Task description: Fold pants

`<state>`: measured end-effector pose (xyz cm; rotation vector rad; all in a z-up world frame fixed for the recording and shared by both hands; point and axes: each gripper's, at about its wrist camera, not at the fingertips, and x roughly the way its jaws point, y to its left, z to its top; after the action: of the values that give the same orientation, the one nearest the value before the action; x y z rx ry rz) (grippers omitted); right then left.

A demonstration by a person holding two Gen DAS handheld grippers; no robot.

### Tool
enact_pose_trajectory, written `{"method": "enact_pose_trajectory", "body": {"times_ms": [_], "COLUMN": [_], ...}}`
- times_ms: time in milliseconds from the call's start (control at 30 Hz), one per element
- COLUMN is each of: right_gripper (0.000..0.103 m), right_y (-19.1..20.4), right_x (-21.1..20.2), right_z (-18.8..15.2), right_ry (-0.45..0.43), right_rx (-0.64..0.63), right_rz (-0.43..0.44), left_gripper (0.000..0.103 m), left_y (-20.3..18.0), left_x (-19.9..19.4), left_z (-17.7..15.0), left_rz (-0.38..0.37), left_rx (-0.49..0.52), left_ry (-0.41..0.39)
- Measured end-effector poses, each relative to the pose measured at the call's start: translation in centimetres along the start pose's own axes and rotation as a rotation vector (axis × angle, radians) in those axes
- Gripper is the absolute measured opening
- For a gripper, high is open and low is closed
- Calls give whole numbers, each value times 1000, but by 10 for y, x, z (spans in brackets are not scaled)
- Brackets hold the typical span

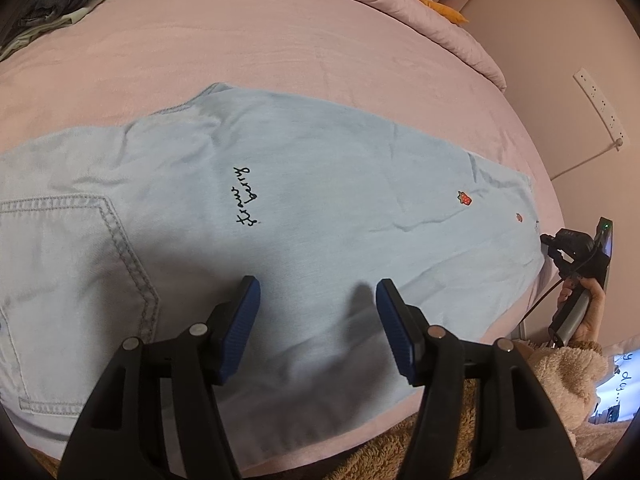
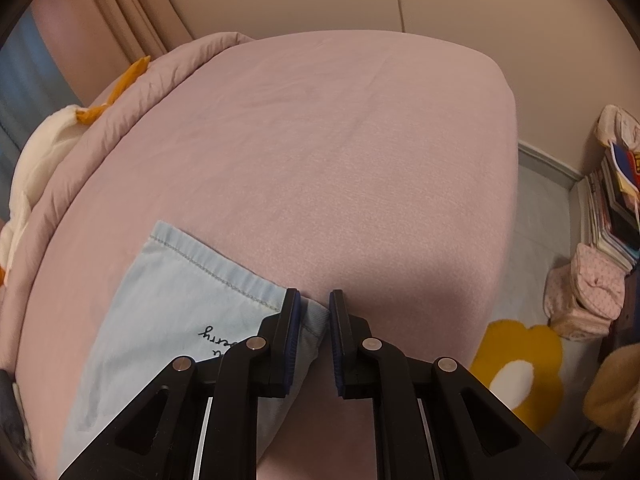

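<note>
Light blue denim pants (image 1: 320, 184) lie flat on the pink bed sheet (image 1: 248, 52), with a back pocket at the left and black script and small strawberry patches along the leg. My left gripper (image 1: 318, 304) hovers over the thigh part, open, with nothing pinched between its blue pads. My right gripper (image 1: 546, 242) sits at the far hem, held by a hand in a fuzzy sleeve. In the right wrist view that gripper (image 2: 315, 312) is shut on the folded hem corner of the pants (image 2: 168, 304), which fills the narrow gap.
A dark grey folded garment (image 1: 52, 4) lies at the bed's top left. A rolled pink duvet (image 1: 400, 4) and a white-and-orange plush toy (image 2: 44, 148) line the far side. Beyond the bed edge are a yellow flower rug (image 2: 516, 376), stacked books (image 2: 612, 208) and a wall power strip (image 1: 598, 104).
</note>
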<state>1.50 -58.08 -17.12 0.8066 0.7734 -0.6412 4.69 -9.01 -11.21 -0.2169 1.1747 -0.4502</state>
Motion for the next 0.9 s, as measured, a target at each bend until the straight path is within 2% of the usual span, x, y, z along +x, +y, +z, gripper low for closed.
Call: {"method": "enact_pose_trajectory", "body": {"times_ms": [900], "right_gripper": [13], "right_y": [-1], "right_x": [-1], "right_z": [-1], "right_ry": [0], "right_rx": [10], "right_rz": [1], "left_gripper": [62], "left_y": [1], "left_x": [-1], "left_z": [1], "left_rz": [-13], "left_rx": [-4], "left_ry": [-4]}}
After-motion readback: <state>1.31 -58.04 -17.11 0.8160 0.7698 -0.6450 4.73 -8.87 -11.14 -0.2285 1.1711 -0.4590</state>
